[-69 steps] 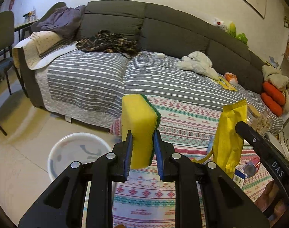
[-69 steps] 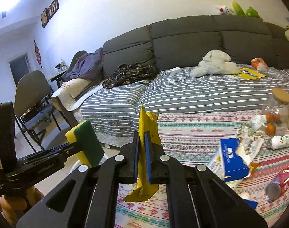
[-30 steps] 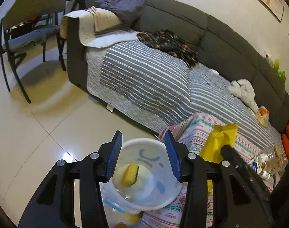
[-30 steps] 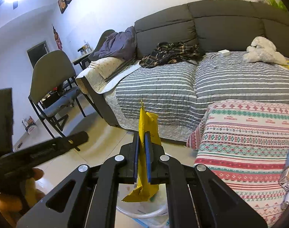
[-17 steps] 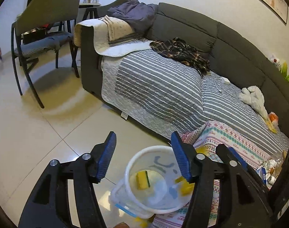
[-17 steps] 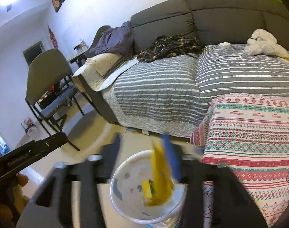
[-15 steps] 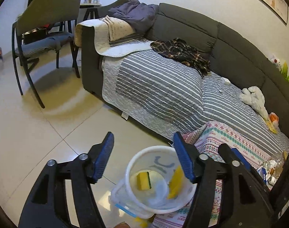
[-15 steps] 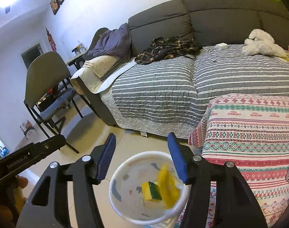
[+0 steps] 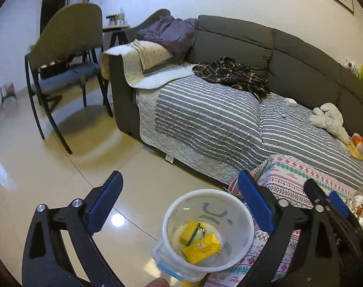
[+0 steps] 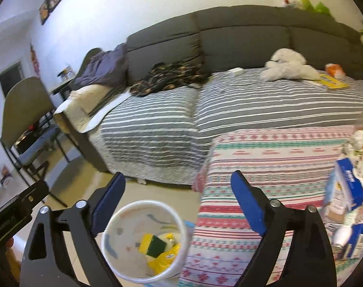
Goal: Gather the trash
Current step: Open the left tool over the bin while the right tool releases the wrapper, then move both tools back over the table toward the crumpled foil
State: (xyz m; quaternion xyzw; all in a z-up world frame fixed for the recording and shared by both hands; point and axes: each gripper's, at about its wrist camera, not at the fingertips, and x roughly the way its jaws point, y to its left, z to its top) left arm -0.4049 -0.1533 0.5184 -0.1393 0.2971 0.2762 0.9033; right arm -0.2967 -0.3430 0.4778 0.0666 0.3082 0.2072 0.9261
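Note:
A white plastic bin point(image 9: 238, 205) stands on the floor beside the patterned table. In it lie a yellow-green sponge point(image 9: 190, 232) and a yellow packet point(image 9: 201, 248). The bin point(image 10: 114, 227), sponge point(image 10: 154, 244) and packet point(image 10: 163, 260) also show in the right wrist view. My left gripper point(image 9: 181, 203) is open and empty above the bin. My right gripper point(image 10: 179, 203) is open and empty above the bin's right rim. More trash lies at the table's right: a blue-white carton point(image 10: 346, 186), a blue box point(image 10: 360, 241) and crumpled wrappers point(image 10: 358, 138).
A patterned cloth covers the table point(image 10: 272, 157). Behind it is a grey sofa with a striped cover point(image 9: 205, 114), plaid clothes point(image 9: 231, 74) and a white plush toy point(image 9: 329, 119). A chair point(image 9: 66, 55) stands on the tiled floor point(image 9: 38, 167) at left.
Both grippers moved from over the table to over the bin. The left let go of the sponge, then the right opened and dropped the yellow packet; both now lie in the bin.

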